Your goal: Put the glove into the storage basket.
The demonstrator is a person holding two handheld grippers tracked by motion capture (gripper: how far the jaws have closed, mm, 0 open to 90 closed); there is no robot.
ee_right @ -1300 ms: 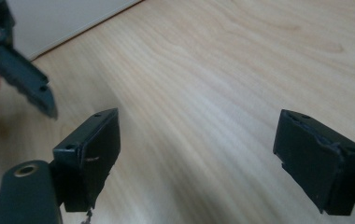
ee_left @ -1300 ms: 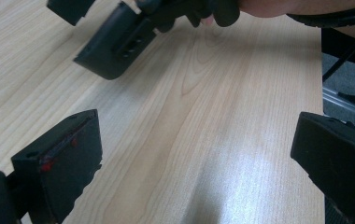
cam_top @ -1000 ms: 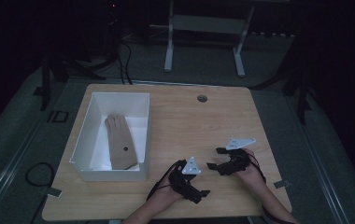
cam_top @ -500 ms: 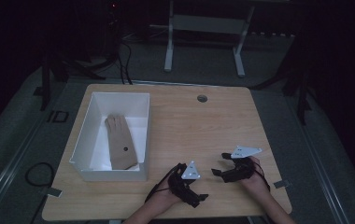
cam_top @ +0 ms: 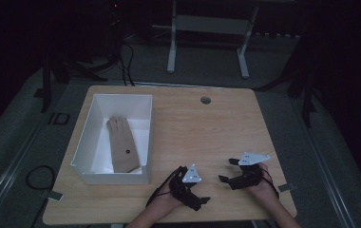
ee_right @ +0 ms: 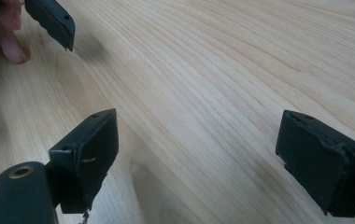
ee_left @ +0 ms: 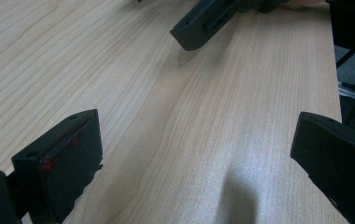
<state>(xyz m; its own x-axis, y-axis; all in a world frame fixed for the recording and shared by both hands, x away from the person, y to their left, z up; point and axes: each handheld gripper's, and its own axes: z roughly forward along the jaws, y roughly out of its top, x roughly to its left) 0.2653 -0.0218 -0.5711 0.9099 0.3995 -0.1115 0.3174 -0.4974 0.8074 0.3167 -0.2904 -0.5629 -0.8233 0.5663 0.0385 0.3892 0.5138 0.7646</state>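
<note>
Left gripper (cam_top: pixel 195 197) wide open, empty, right gripper (cam_top: pixel 230 172) likewise, both low over table (cam_top: pixel 207 128).

Tan glove (cam_top: pixel 121 149), white bin (cam_top: pixel 84 151)

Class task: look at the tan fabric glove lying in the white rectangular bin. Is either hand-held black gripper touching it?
Apart. The high view shows the tan fabric glove inside the white rectangular bin, while the left gripper and right gripper sit over bare wooden table beyond its wall.
</note>
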